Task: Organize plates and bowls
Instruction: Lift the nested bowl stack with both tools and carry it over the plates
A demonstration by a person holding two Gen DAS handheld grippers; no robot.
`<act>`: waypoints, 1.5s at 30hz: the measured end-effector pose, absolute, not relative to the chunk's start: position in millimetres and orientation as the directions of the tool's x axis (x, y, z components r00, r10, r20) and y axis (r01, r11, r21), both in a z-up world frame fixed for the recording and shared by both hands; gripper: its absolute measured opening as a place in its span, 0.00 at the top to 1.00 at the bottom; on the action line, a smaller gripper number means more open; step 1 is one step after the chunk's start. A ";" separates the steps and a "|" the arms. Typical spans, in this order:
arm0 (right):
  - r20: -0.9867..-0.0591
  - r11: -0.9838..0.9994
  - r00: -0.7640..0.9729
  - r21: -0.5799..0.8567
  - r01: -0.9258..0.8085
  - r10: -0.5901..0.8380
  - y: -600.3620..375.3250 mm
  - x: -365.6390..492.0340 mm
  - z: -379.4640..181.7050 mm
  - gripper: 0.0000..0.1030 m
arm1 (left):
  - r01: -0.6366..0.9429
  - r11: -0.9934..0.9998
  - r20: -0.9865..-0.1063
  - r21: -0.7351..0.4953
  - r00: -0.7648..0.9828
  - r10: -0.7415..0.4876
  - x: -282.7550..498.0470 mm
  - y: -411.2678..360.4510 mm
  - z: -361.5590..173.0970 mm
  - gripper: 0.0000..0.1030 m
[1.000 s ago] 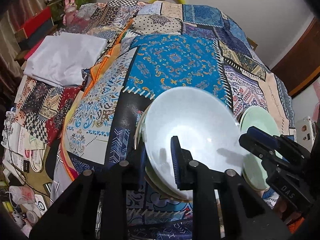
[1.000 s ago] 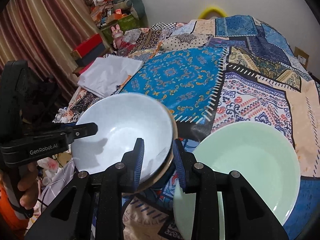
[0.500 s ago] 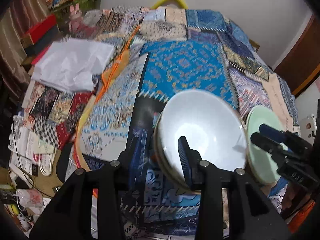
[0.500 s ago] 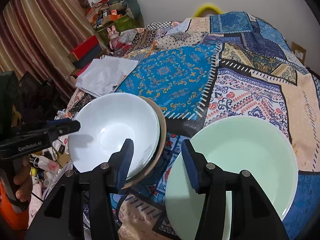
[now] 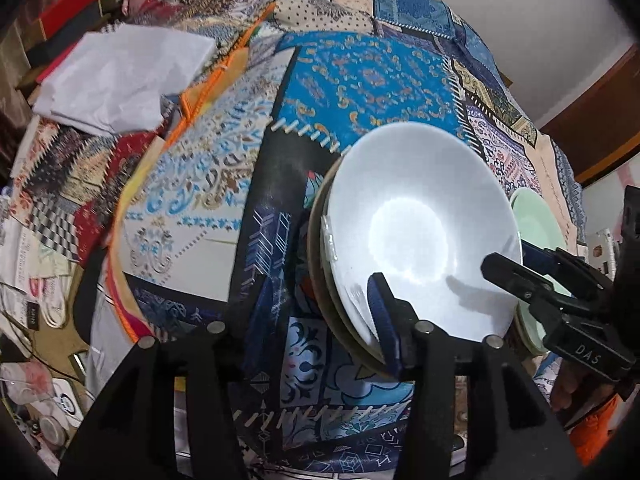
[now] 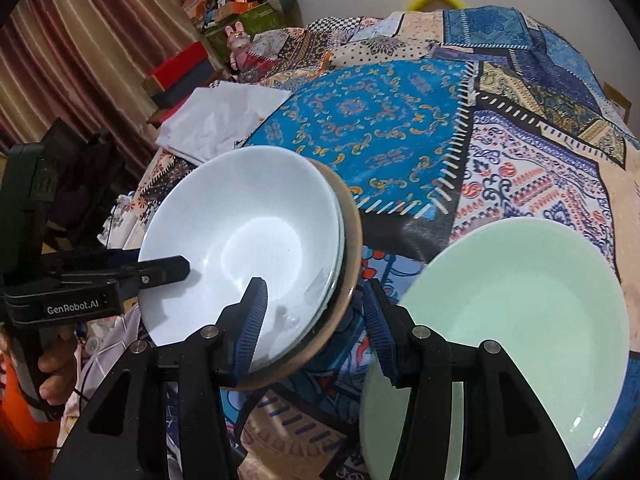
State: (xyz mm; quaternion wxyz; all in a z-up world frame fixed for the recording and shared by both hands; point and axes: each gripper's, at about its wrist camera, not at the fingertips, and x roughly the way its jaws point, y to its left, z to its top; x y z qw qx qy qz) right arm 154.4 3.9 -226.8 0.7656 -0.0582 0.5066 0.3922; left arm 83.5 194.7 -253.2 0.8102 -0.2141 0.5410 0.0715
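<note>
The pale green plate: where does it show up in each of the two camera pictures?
Left wrist view: the pale green plate peeks out at the right edge, behind the white bowl.
Right wrist view: it fills the lower right.
Shared landmark: the white bowl beside it.

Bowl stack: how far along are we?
Done: white bowl sits nested in the stack. In hand: nothing; left gripper and right gripper are open astride its rim. Left: green plate lies apart on the quilt.
</note>
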 end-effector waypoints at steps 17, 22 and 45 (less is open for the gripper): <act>-0.830 0.704 0.191 0.298 -0.644 0.525 12.5 158.4 -236.4 0.63 | -0.291 0.920 -0.908 -0.263 0.396 -0.134 99.7 179.5 -263.0 0.66; -0.833 0.715 0.188 0.304 -0.630 0.520 11.5 160.1 -234.8 0.64 | -0.306 0.922 -0.913 -0.236 0.393 -0.104 100.6 176.3 -259.6 0.67; -0.769 0.728 0.279 0.325 -0.604 0.575 -15.7 157.9 -188.1 0.68 | -0.285 0.934 -0.873 -0.213 0.486 -0.051 99.9 153.5 -201.2 0.66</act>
